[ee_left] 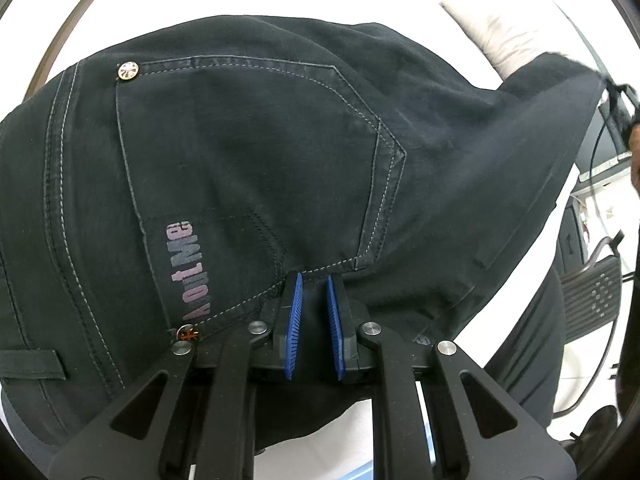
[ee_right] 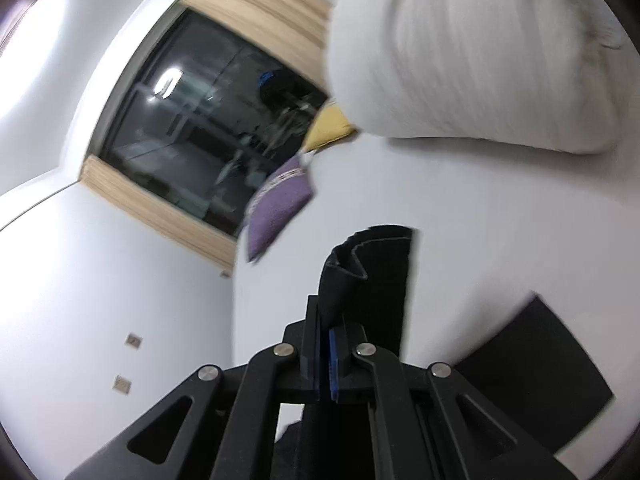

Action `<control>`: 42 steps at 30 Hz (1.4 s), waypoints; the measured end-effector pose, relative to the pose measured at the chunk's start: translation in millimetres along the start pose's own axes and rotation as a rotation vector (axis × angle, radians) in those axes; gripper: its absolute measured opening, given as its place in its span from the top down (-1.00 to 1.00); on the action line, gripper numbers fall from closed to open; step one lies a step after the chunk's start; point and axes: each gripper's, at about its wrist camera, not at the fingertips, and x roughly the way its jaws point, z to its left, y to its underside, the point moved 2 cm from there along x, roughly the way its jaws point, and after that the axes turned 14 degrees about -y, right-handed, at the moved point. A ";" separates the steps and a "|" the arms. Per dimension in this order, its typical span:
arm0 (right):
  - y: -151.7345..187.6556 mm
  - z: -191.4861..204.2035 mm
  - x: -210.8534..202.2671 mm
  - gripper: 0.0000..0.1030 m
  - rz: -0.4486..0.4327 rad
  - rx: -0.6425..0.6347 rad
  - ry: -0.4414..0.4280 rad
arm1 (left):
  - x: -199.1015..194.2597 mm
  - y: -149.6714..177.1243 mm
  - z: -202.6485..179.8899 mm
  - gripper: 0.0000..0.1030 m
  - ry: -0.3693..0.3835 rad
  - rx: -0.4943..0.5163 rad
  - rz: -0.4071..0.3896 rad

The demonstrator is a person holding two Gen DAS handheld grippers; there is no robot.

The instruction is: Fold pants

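Note:
Black pants [ee_left: 256,160] fill the left wrist view, seat side up, with a stitched back pocket [ee_left: 256,152], printed lettering and metal rivets. My left gripper [ee_left: 314,284] sits at the pocket's lower corner; its blue pads [ee_left: 294,312] stand a little apart with dark cloth between them, so whether they pinch it is unclear. My right gripper [ee_right: 326,344] is shut on a bunched edge of the black pants [ee_right: 344,276] and holds it above the white bed [ee_right: 480,208]. Another flat piece of the black fabric [ee_right: 532,372] lies at lower right.
A large white pillow [ee_right: 472,56], a yellow cushion [ee_right: 330,128] and a purple cushion [ee_right: 276,208] lie at the bed's far side. A dark window [ee_right: 208,120] with a wooden frame is in the wall. A pale pillow [ee_left: 492,28] and a black chair [ee_left: 592,292] show in the left wrist view.

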 end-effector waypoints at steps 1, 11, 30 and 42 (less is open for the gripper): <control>7.8 -16.8 -12.2 0.91 -0.019 0.034 0.015 | 0.0 0.4 1.7 0.74 0.004 0.001 0.000; 103.1 -230.1 -79.0 0.94 -0.144 0.482 0.212 | -2.4 -4.8 8.9 0.74 0.008 0.007 0.006; 106.0 -202.6 -121.9 0.00 -0.143 0.396 0.432 | -16.0 5.4 2.5 0.74 0.027 -0.011 -0.031; 260.9 -68.1 16.2 0.00 0.372 0.383 -0.045 | -16.1 17.9 12.5 0.74 0.070 -0.035 -0.067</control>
